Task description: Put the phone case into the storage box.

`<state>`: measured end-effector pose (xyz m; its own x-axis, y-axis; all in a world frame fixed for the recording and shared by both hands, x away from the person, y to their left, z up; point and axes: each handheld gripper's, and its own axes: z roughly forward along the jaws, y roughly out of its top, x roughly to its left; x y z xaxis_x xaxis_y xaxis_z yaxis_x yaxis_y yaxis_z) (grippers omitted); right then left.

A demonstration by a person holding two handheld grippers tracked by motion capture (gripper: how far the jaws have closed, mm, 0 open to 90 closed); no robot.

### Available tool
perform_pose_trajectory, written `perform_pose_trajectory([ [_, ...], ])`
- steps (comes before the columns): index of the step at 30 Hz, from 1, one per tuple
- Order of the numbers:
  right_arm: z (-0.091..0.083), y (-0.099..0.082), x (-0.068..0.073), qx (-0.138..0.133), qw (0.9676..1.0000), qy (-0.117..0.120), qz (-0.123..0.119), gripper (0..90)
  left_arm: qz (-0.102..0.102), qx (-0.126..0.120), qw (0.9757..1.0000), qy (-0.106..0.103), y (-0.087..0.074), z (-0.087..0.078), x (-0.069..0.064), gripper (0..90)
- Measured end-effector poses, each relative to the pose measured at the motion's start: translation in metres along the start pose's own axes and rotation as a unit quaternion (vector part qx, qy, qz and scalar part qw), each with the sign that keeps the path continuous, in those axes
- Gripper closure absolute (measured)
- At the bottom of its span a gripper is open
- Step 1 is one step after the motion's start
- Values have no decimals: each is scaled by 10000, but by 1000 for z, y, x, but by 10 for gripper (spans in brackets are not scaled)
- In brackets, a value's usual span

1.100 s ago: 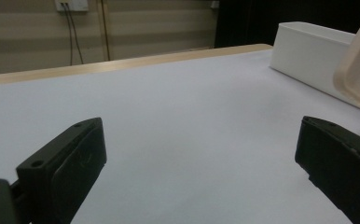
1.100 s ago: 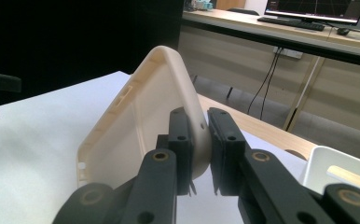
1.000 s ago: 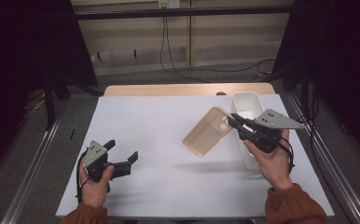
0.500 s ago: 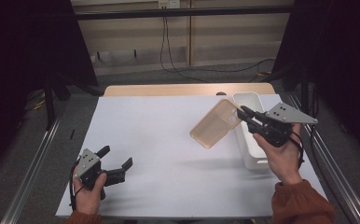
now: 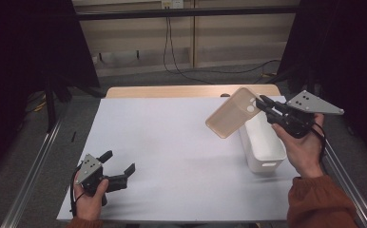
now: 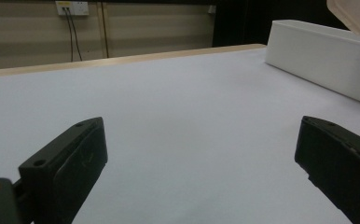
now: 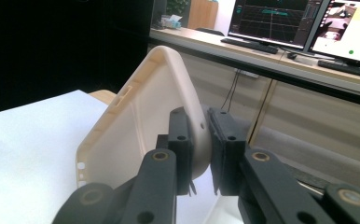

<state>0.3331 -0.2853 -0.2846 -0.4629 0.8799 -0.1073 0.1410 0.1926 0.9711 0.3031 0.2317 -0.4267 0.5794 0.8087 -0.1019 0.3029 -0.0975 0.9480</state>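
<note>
Two claws on show, left to right. Left claw (image 5: 116, 167) sits low at the near left corner of the desk (image 5: 172, 142), held in the person's left hand (image 5: 90, 199), jaws spread wide with nothing between them; in the left gripper view both black jaws stand far apart over bare white desk surface. Middle of the desk has nothing on it. Right of centre, the beige lid (image 5: 233, 113) hangs in the air, tilted, its low corner toward the desk middle and its high end near the far right; it overlaps the far end of the white bin (image 5: 262, 142) in the high view. Whether it touches the bin, cannot tell. Right claw (image 5: 266, 105) pinches the lid's upper right edge, jaws narrow and pressed on the rim; the right gripper view shows the lid's (image 7: 141, 121) hollow side with the rim clamped between both pads. Right hand (image 5: 303, 149) carries that claw at the desk's right edge, grey three-cornered plate on top. White bin stands on the desk, long side running front to back, just beside the right hand.
</note>
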Motion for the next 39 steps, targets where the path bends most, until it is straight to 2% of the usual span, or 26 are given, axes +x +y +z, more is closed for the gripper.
perform_pose_trajectory([
  [2,-1,3,-4,-20,10000,-29,-11,803,-94,-51,9999,-30,0,0,0,24],
  [7,-4,7,-14,-15,9999,-142,-84,803,-64,-42,10000,-21,0,0,1,24],
  [19,-10,14,-42,-67,9990,-439,-79,803,-16,-39,10000,49,0,-1,1,24],
  [28,-7,14,-68,87,9972,-704,-241,803,-15,-15,10000,51,-1,0,1,24],
  [39,6,7,-86,417,9937,-929,-464,802,4,24,10000,54,-2,1,3,24],
])
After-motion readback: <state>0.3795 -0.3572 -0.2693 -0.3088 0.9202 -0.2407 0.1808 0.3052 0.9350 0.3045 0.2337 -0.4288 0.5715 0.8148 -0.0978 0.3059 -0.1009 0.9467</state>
